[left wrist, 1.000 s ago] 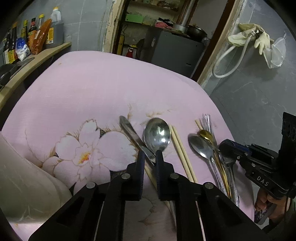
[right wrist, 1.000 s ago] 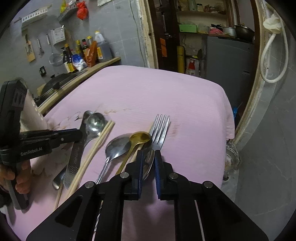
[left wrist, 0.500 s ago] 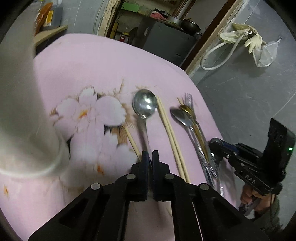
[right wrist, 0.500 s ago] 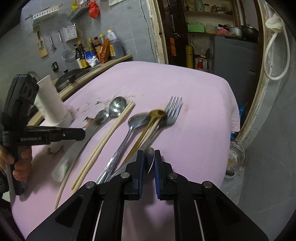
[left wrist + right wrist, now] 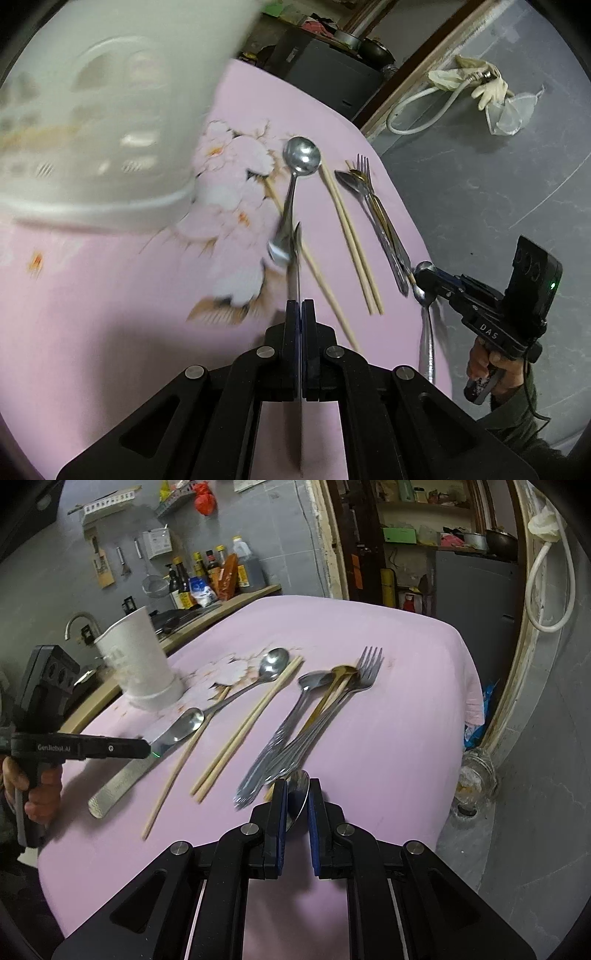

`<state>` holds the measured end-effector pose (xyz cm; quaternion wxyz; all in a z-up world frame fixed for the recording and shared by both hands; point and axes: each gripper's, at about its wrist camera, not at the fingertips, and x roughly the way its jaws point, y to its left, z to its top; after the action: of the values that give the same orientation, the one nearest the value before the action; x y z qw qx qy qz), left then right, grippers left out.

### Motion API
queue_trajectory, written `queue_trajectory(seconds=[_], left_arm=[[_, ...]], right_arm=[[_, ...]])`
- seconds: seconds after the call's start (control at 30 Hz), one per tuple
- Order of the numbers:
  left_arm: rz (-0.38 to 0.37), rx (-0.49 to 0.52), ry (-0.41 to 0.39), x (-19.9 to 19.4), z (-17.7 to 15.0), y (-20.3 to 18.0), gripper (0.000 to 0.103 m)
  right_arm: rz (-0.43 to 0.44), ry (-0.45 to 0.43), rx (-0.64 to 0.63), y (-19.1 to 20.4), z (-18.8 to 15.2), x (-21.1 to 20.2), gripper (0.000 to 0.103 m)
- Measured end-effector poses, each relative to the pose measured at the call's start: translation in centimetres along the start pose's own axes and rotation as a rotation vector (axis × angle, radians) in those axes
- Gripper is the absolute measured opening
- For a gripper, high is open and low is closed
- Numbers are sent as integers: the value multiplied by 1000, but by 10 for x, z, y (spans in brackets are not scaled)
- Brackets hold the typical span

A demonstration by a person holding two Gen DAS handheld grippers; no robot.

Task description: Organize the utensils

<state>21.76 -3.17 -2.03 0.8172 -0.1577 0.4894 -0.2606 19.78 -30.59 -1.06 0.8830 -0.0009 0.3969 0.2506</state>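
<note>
The left tool (image 5: 300, 308) had clenched on the butter knife (image 5: 122, 775) and carried it left toward the white utensil holder (image 5: 138, 661). The right tool (image 5: 295, 795) gripped a spoon (image 5: 297, 794) at the table's (image 5: 369, 738) near edge; both seemed bound for the holder.

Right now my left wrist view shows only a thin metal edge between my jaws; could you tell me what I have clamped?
Observer: The left gripper is shut on a table knife, gripped about mid-length, with the textured handle pointing toward the near table edge.
Operator: Thank you. The white holder is just a blur here; is it standing up?
Observer: Yes, the white holder stands upright on the pink cloth, beyond the knife's rounded tip.
</note>
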Motion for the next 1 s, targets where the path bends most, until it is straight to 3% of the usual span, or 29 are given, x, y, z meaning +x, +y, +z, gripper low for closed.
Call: queue_trajectory(seconds=[0.3, 0.37, 0.43, 0.5, 0.6, 0.83, 0.93, 1.0], left_arm=[[53, 10, -7, -24, -16, 12, 3], [100, 54, -2, -23, -15, 4, 4], [150, 112, 8, -22, -18, -3, 8], [184, 140, 19, -18, -20, -11, 17], [225, 211, 39, -9, -20, -24, 30], [454, 443, 110, 28, -16, -57, 30], [496, 508, 122, 36, -18, -63, 28], [503, 506, 108, 35, -18, -60, 17]], right_arm=[[8, -2, 25, 12, -17, -11, 10], [-14, -7, 50, 14, -20, -14, 17], [-21, -26, 67, 19, -24, -18, 40], [-47, -48, 82, 26, -29, -21, 51], [-157, -60, 82, 39, -38, -23, 51], [-222, -86, 140, 40, -46, -24, 51], [-249, -94, 180, 39, -44, -22, 51], [-273, -102, 205, 42, -45, -21, 51]])
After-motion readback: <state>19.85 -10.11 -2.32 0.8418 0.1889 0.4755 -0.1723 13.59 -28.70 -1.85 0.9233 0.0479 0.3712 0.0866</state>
